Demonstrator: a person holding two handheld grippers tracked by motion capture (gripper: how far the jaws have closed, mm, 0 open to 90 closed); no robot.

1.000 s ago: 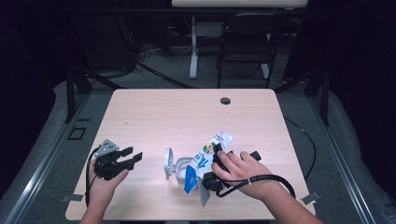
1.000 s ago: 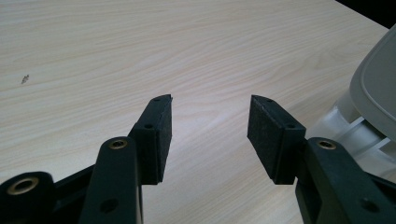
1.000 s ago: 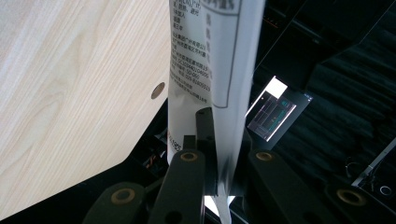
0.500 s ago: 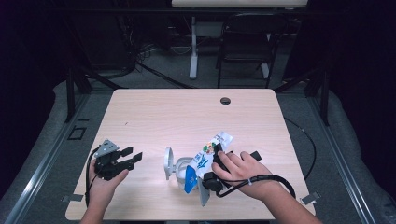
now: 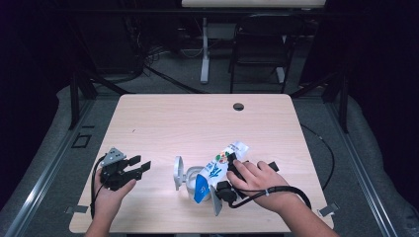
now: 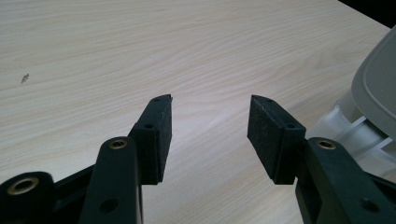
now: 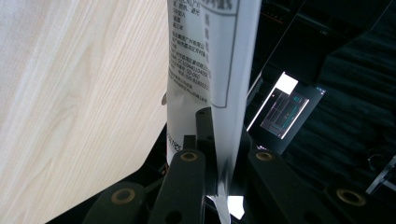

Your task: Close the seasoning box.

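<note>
- Here the printed pouch [image 5: 220, 168] lies tilted over the mouth of a clear lidded container [image 5: 190, 177], near the worktop's [image 5: 197, 118] front edge, pinched by the right hand-held gripper [image 7: 219, 154].
- The thin film could slip out, or the container tip, if pulled sideways.
- The left hand-held gripper [image 6: 209, 128] rests apart, empty.
- Open worktop lies behind; the front edge is close.

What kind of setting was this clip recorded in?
Probably a lab or recording studio, not a home: a bare wooden table stands in a dark, curtained space, loose cables trail over the floor behind it, and metal stand legs and a black chair sit beyond.
</note>
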